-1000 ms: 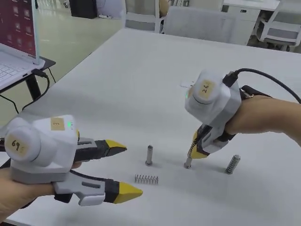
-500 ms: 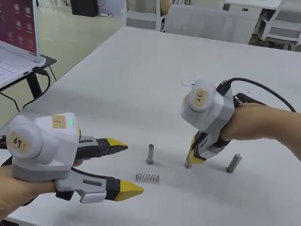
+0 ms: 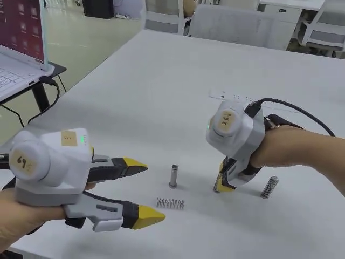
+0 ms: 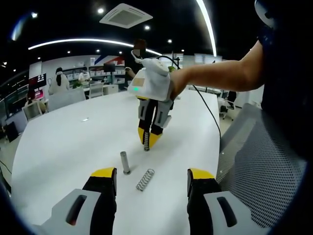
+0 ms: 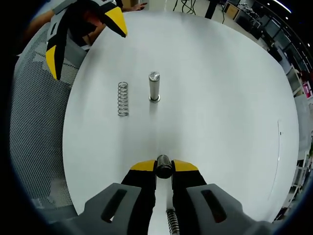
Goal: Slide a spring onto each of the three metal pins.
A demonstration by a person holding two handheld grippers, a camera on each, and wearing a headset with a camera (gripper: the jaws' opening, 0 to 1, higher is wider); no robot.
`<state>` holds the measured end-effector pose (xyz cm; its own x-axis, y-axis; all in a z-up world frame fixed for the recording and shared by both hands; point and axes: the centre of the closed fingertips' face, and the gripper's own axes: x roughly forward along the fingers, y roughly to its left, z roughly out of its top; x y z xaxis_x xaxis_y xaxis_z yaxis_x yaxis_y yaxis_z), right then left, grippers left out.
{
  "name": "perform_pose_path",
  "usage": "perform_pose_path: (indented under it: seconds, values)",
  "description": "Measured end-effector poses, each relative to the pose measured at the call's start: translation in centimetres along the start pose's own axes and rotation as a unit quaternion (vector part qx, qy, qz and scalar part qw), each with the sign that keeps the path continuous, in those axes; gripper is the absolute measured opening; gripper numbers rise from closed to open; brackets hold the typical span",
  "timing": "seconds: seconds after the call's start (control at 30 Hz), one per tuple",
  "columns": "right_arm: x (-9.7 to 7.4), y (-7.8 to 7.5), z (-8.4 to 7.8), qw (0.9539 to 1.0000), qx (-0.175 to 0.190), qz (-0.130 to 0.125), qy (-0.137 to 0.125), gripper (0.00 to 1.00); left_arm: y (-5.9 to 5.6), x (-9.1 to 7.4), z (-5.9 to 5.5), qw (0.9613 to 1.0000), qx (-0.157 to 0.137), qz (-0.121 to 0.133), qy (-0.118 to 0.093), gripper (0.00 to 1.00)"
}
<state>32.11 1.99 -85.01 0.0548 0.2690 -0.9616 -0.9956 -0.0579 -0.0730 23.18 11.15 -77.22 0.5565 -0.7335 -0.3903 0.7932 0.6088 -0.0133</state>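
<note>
Tools: right tool (image 3: 222, 186) clamped tight on held spring (image 5: 164, 166), tips down at the white worktop (image 3: 161, 91); whatever is under the coil is hidden. Left tool (image 3: 141, 190) gapes wide, nothing in it, hovering at 8 o'clock of the bare pin (image 3: 173, 176).

Count: 3 springs, 1 pin clearly visible. Bare pin stands upright at 9 o'clock of right tool, apart. Loose spring (image 3: 170, 203) lies flat at 6 o'clock of the bare pin, near, not touching. Third spring (image 3: 269, 187) stands slightly tilted at 3 o'clock of right tool; can't tell what's inside it.

Room: open office, laptop (image 3: 21, 32) at 10 o'clock, chairs (image 3: 232, 27) at 12.
</note>
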Motion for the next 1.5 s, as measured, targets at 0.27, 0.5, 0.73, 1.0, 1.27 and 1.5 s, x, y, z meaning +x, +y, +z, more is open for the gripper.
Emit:
perform_pose_path:
  seconds: [0.27, 0.5, 0.73, 1.0, 1.27, 1.5]
  values:
    - [0.1, 0.0, -0.2, 1.0, 0.003, 0.001, 0.002, 0.1, 0.0, 0.1, 0.1, 1.0, 0.0, 0.0, -0.001, 0.53]
    - [-0.2, 0.0, -0.1, 0.9999, 0.009, 0.001, -0.006, 0.16, 0.0, 0.0, 0.0, 1.0, 0.0, 0.001, -0.001, 0.53]
    - [-0.8, -0.2, 0.2, 0.9998, 0.012, -0.006, -0.018, 0.22, -0.1, 0.0, -0.1, 1.0, 0.0, 0.0, 0.001, 0.53]
    - [-1.8, -0.1, 0.9, 0.9994, 0.009, -0.016, -0.031, 0.23, -0.2, -0.1, -0.2, 1.0, 0.001, 0.0, 0.002, 0.53]
    - [-2.9, 0.4, 2.1, 0.9988, -0.006, -0.024, -0.041, 0.24, -0.3, -0.1, -0.1, 1.0, 0.003, -0.001, 0.003, 0.53]
    - [-3.8, 1.4, 4.2, 0.9978, -0.02, -0.019, -0.061, 0.24, -0.3, -0.3, -0.2, 1.0, 0.004, 0.001, 0.002, 0.53]
